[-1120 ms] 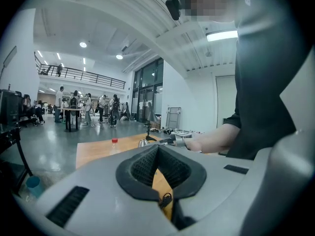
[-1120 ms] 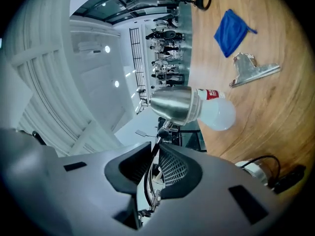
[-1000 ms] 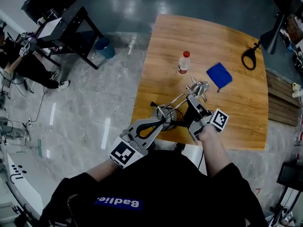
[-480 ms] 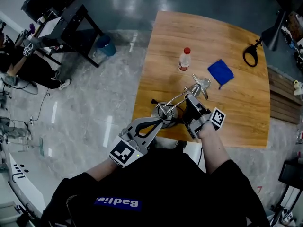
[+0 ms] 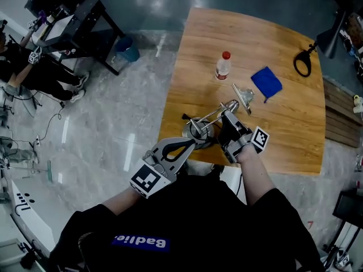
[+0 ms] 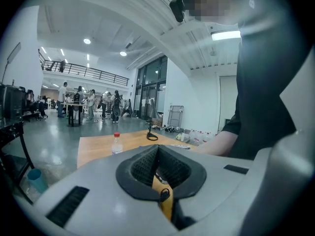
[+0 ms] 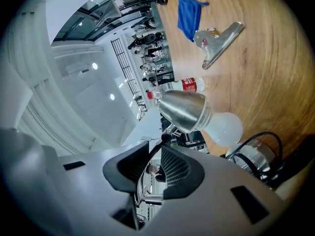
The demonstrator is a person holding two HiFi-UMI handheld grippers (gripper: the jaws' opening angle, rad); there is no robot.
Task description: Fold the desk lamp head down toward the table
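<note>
Two grippers meet on a small metal lamp (image 5: 199, 130) at the seven o'clock edge of the desk (image 5: 283, 135). At nine o'clock of the lamp, the left gripper (image 5: 191, 143) has its jaws together at the tips, right against the lamp base (image 5: 195, 135). Its own view shows only a sliver of desk and a black cord (image 6: 165, 194) behind the pads, so I cannot tell what, if anything, they pinch. The thin lamp arm (image 5: 210, 118) runs toward two o'clock into the right gripper (image 7: 156, 147). Its jaws have just been opening and stand slightly apart, with the arm between them and not visibly squeezed. Beyond it the lamp head (image 7: 184, 111) tips downward, its bulb (image 7: 224, 128) low over the wood, though contact is unclear. I judge the fold nearly or fully done and the release in hand. Next, the right gripper needs to back off without lifting the arm. A metal clip (image 5: 245, 97) lies at one o'clock of the head. From above, the right gripper hides the arm's hinge.
</note>
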